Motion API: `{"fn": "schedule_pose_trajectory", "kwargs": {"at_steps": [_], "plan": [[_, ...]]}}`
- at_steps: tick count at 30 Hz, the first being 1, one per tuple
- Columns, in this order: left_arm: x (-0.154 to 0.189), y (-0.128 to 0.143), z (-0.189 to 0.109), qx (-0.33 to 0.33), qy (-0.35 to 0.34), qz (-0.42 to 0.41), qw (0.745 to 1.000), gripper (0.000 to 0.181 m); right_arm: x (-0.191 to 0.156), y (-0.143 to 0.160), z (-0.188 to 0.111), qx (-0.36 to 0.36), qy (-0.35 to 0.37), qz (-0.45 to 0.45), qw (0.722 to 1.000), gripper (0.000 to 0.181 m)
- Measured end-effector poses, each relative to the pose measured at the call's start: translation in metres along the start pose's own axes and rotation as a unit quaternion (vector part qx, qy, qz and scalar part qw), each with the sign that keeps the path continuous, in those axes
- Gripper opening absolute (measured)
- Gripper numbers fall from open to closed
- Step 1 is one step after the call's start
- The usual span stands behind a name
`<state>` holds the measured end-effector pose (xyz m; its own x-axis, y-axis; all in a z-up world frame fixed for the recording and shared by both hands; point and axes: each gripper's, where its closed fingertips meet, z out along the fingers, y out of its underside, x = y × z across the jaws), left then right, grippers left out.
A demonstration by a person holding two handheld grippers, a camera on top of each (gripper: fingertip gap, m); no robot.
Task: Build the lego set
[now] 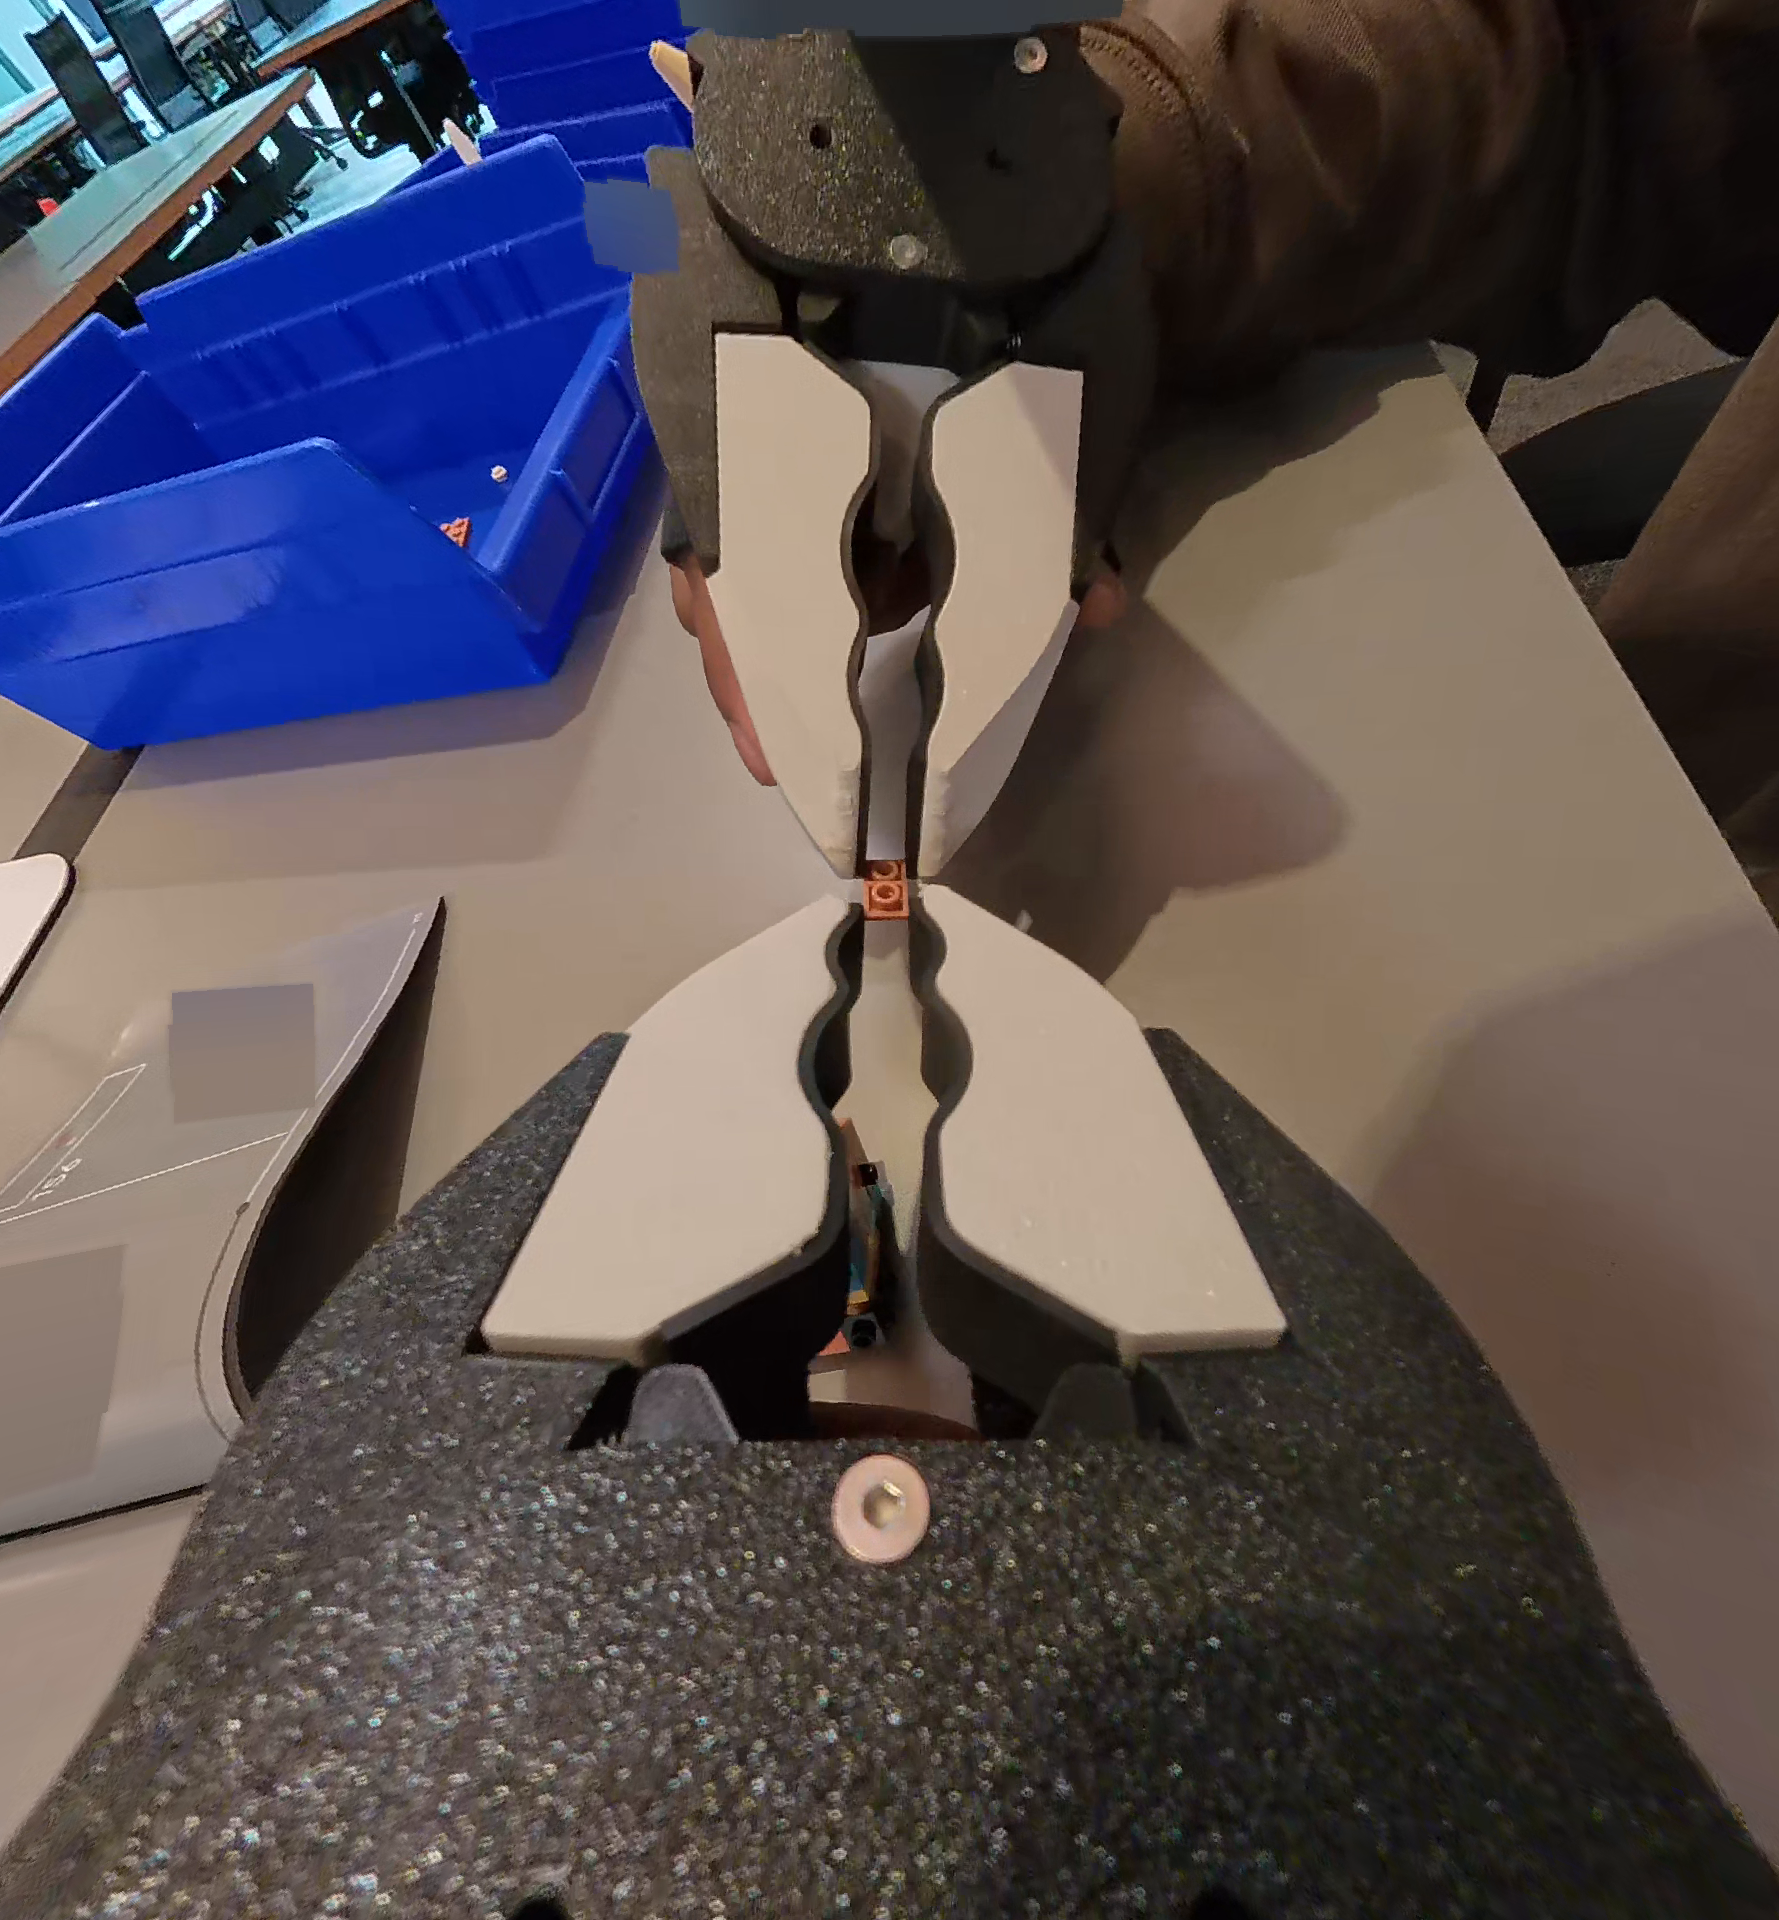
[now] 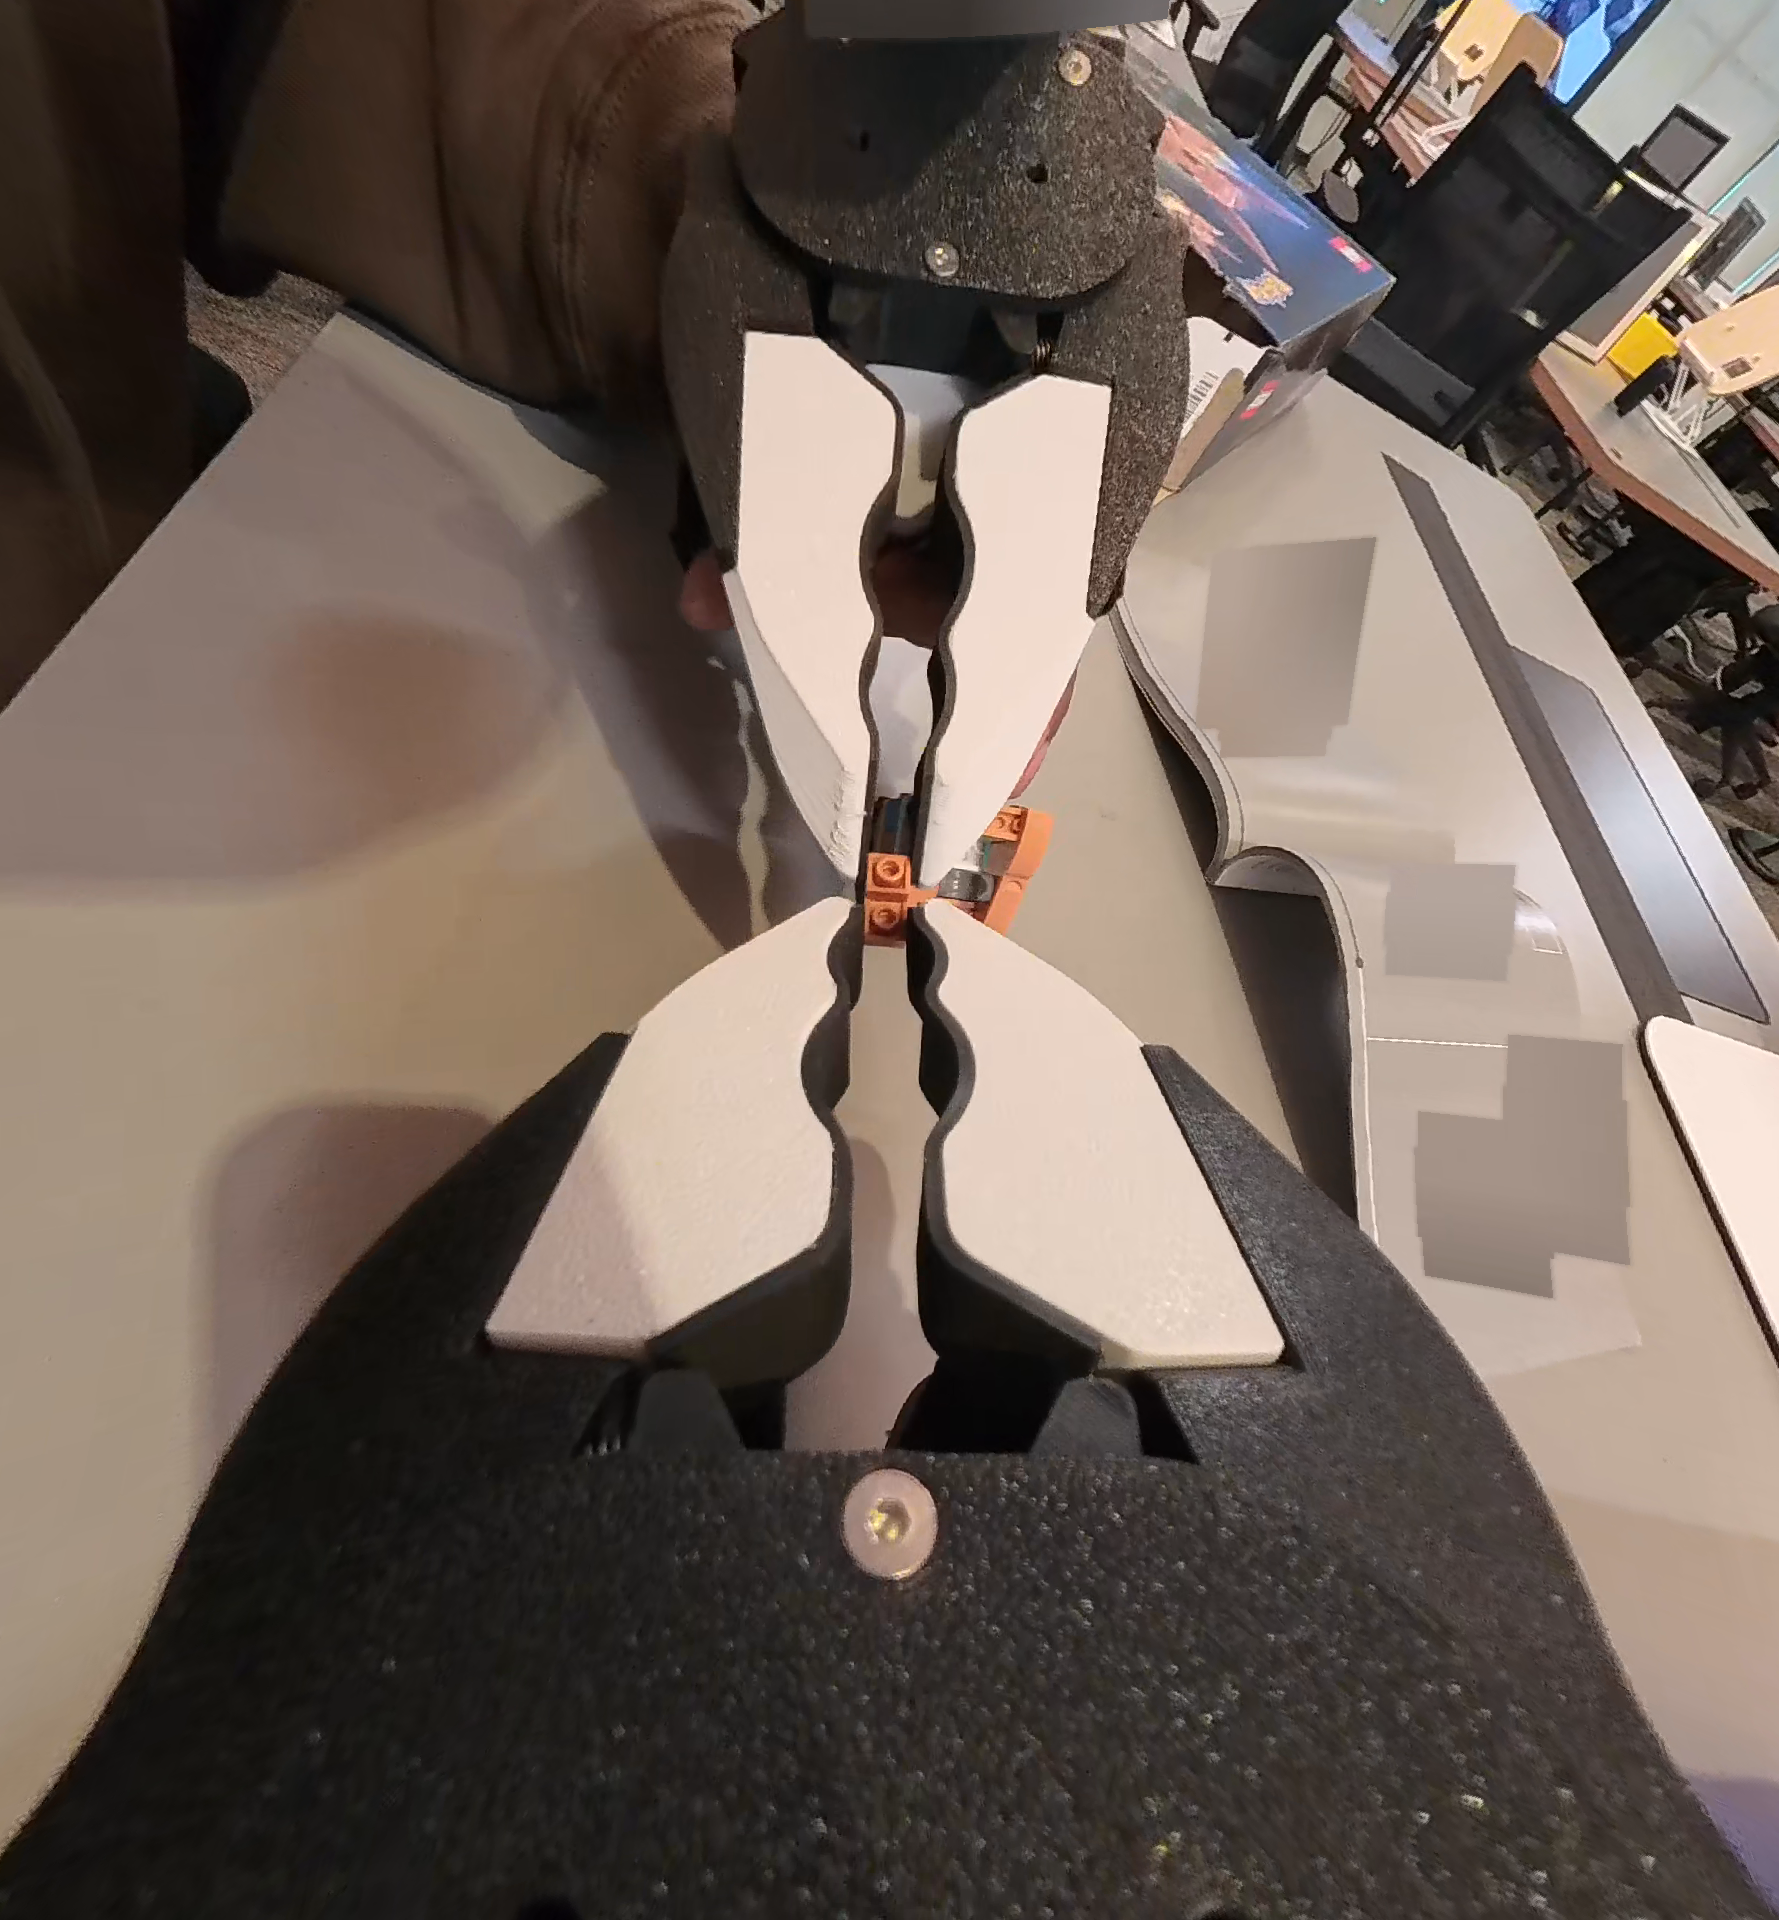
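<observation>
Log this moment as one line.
left hand-held gripper: shut on orange brick | right hand-held gripper: shut on orange brick | tips meeting above table

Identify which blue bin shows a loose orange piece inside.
The nearest blue bin, frontmost in the left wrist view: a small orange piece lies on its floor. The bins behind show no contents here.

Small orange lego piece (image 1: 886, 900), airborne.

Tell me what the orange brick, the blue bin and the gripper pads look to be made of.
Orange brick: hard moulded plastic, smooth, with crisp round studs.
Blue bin: glossy rigid plastic, judging by its moulded ribs and sheen.
Pads: matte white, finely textured, probably printed plastic or rubber; unclear which.
</observation>
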<state>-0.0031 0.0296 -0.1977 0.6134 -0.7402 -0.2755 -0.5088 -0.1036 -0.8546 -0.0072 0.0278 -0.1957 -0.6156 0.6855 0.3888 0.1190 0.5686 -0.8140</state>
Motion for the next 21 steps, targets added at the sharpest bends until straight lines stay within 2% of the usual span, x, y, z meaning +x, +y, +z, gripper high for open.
{"fn": "schedule_pose_trajectory", "kwargs": {"at_steps": [4,6,9,12,15,18,21], "plan": [[-0.002,-0.002,-0.002,0.019,-0.001,-0.01,1.0,0.008,0.003,-0.003,-0.002,0.014,0.006,0.004,1.0,0.008],[-0.007,-0.008,-0.005,0.048,-0.004,-0.029,0.998,0.008,0.007,-0.008,-0.005,0.035,0.012,0.018,0.999,0.027],[-0.018,-0.026,-0.016,0.136,-0.01,-0.085,0.987,0.008,0.015,-0.016,-0.012,0.079,0.018,0.055,0.995,0.038],[-0.028,-0.046,-0.032,0.24,-0.003,-0.148,0.959,0.008,0.027,-0.032,-0.019,0.149,0.033,0.113,0.982,0.034],[-0.035,-0.058,-0.042,0.311,0.005,-0.198,0.93,0.008,0.039,-0.049,-0.027,0.227,0.043,0.185,0.955,0.028],[-0.037,-0.061,-0.043,0.338,0.01,-0.223,0.914,0.008,0.044,-0.06,-0.032,0.278,0.033,0.236,0.93,0.025],[-0.036,-0.062,-0.041,0.341,0.01,-0.221,0.914,0.008,0.044,-0.064,-0.032,0.293,0.026,0.259,0.92,0.025]]}}
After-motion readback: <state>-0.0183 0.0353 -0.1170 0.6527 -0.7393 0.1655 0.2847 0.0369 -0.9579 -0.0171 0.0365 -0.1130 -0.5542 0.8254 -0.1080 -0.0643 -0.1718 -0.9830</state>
